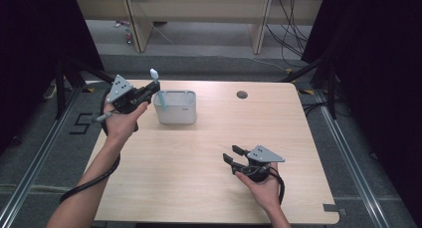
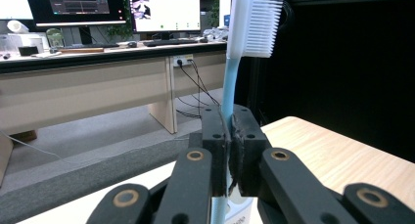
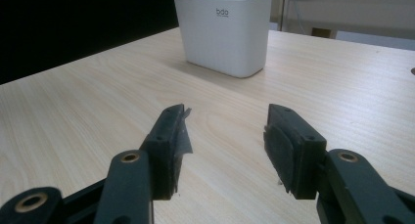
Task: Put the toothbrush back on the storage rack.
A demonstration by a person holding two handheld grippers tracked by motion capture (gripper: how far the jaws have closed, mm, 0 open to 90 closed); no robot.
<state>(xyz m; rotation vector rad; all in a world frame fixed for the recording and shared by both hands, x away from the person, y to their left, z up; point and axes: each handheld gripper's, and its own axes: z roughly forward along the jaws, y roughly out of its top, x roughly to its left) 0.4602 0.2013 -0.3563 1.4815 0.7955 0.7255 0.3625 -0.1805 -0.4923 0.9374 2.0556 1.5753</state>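
The left gripper [image 1: 149, 92] held a toothbrush [image 1: 155, 80] with its jaws clamped on the pale blue handle, low on the shaft, which left the head clear above; a grip that low would, I judge, let the handle end go into the holder [image 1: 175, 107] first. The brush stood at the holder's left rim, just above its near-left corner; whether the handle end was inside or touching the rim could not be told. Its long axis ran close to vertical, with a slight lean; the head [image 2: 256, 21] pointed up, and in the left gripper view the white bristles faced right.

The holder sat on the surface [image 1: 199, 158] toward the far left, white, with its top partitioned; it stood upright, so a brush could drop straight in.

The right gripper [image 1: 233, 153] rested low over the near right of the surface, well apart from the holder, its jaws apart with nothing between them and pointed toward the holder [image 3: 222, 31]; it was probably kept aside, ready if the holder needed steadying.
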